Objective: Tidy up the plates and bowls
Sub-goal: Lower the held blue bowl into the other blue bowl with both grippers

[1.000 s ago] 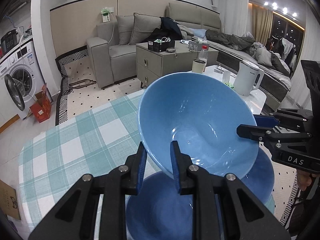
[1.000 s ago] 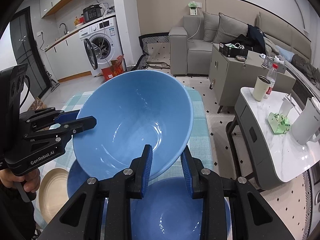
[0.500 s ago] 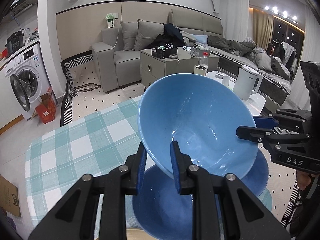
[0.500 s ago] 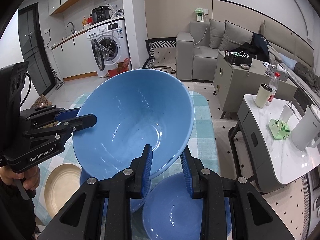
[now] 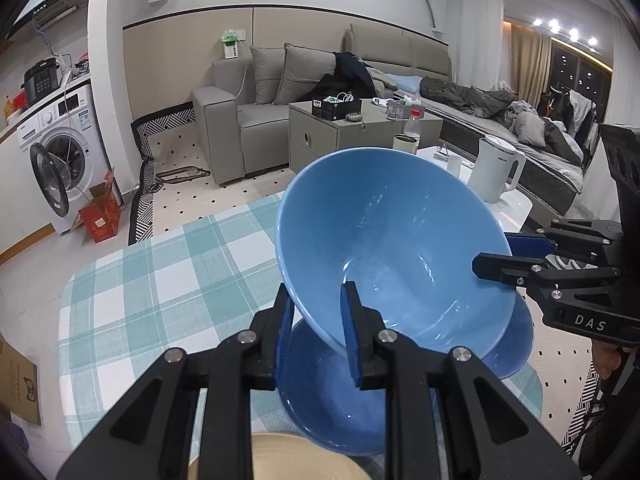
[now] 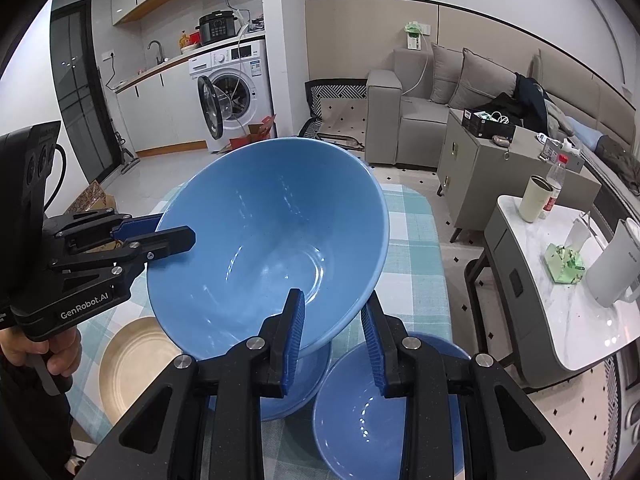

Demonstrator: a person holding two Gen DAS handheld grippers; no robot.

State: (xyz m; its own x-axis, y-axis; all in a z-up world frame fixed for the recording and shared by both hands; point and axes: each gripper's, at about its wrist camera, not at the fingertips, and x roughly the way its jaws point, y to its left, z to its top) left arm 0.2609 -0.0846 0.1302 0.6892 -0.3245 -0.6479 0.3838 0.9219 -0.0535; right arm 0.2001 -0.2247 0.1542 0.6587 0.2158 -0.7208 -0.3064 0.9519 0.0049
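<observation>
A large blue bowl hangs tilted above the checked tablecloth, carried by both grippers. My left gripper is shut on the bowl's near rim, and in the right wrist view the left gripper clamps the rim from the left. My right gripper is shut on the opposite rim, and in the left wrist view the right gripper shows at the right. Beneath lie a smaller blue bowl and another blue bowl. A beige plate sits beside them.
A marble side table with a white kettle, a cup and a bottle stands right of the table. Behind are a grey cabinet, a sofa and a washing machine. A person's hand holds the left gripper's handle.
Both grippers have drawn back and slightly up with the large blue bowl. The bowls on the table now look farther below, and the beige plate has come into the left wrist view.
</observation>
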